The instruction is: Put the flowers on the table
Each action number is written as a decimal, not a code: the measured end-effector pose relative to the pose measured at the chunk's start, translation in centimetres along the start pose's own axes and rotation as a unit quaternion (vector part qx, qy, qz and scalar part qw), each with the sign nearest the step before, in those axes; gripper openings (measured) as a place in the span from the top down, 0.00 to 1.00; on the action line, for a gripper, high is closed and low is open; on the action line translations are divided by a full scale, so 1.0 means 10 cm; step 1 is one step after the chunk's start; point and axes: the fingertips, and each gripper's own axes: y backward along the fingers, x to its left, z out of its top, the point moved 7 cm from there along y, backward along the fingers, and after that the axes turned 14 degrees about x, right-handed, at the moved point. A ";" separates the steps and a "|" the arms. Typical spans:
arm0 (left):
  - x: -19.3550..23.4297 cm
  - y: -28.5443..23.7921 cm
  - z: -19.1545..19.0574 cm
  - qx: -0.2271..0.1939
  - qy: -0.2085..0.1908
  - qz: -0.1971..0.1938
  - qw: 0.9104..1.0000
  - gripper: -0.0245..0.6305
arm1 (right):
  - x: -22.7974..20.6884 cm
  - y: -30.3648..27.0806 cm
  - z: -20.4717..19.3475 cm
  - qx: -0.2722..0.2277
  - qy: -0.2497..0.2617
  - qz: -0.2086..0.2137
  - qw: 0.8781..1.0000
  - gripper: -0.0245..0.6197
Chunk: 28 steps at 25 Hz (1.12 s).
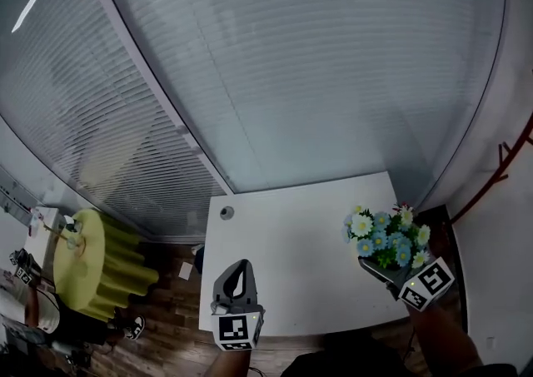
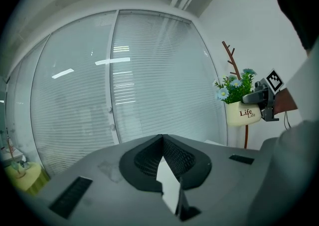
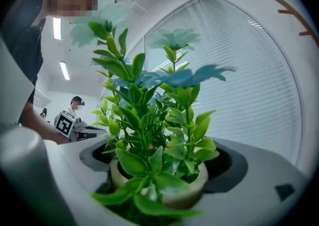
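**Editor:** What sits left of the desk?

**Photographer:** Well to the left of the white desk [image 1: 291, 255], a yellow-green round table [image 1: 83, 259] stands on a wooden floor. Slatted blinds [image 1: 316, 67] run behind the desk.

**Editor:** And the left gripper?

**Photographer:** The left gripper [image 1: 241, 267] hovers over the desk's near edge. Its fingers [image 2: 144, 157] are closed tip to tip and hold nothing. A small round cap [image 1: 226, 212] sits in the desk's far left corner.

**Editor:** Where are the flowers?

**Photographer:** The flowers [image 1: 385, 234], blue and white blooms over green leaves, stand in a cream pot [image 2: 242, 113]. The pot is held up off the desk, at its right edge. The right gripper [image 1: 383, 270] has its fingers clamped on either side of the pot.

**Editor:** Any lettering?

**Photographer:** The pot's side reads "Life" twice in dark red, one word larger than the other, as seen in the left gripper view.

**Editor:** And right of the desk?

**Photographer:** A red-brown branching coat stand [image 1: 508, 159] rises against the white wall.
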 end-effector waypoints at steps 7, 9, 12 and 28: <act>-0.14 -0.20 -0.01 0.011 0.000 -0.007 1.000 0.96 | -0.10 -0.09 -0.11 0.015 -0.002 0.008 1.000 0.15; -0.17 -0.23 0.01 0.013 -0.002 -0.008 1.000 0.96 | -0.14 -0.11 -0.13 0.016 -0.006 0.010 1.000 0.15; -0.19 -0.26 0.01 0.018 -0.003 -0.010 1.000 0.96 | -0.17 -0.13 -0.15 0.014 -0.009 0.014 1.000 0.15; -0.11 -0.54 -0.05 0.040 -0.006 -0.006 0.999 0.96 | -0.33 -0.44 -0.31 0.027 -0.022 0.014 0.999 0.15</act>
